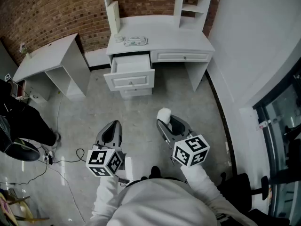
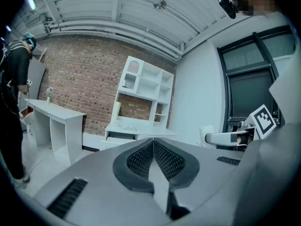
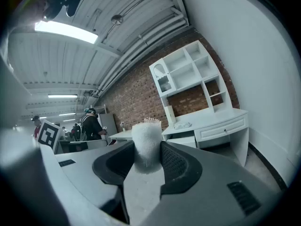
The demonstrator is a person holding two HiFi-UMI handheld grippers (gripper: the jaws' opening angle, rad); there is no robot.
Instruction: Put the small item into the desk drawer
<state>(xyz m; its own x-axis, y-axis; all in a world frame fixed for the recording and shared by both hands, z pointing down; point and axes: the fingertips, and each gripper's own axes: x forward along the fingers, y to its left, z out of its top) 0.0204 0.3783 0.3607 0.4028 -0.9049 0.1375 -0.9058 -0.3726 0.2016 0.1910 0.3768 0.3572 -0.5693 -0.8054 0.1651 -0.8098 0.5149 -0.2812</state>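
Your right gripper (image 3: 147,160) is clamped on the small item (image 3: 145,138), a stubby white roll of foam netting with a fine mesh texture and a scraggly frayed top. It stands upright between the pads and pokes out past the tips, while your left gripper (image 2: 153,149) has its jaws pressed together with nothing in them. You've got both held low in front of you over the grey floor (image 1: 136,112), well back from the white desk (image 1: 188,44), whose left-hand drawer (image 1: 129,80) is pulled open below a flat wipes pack (image 1: 136,41) on the desktop.
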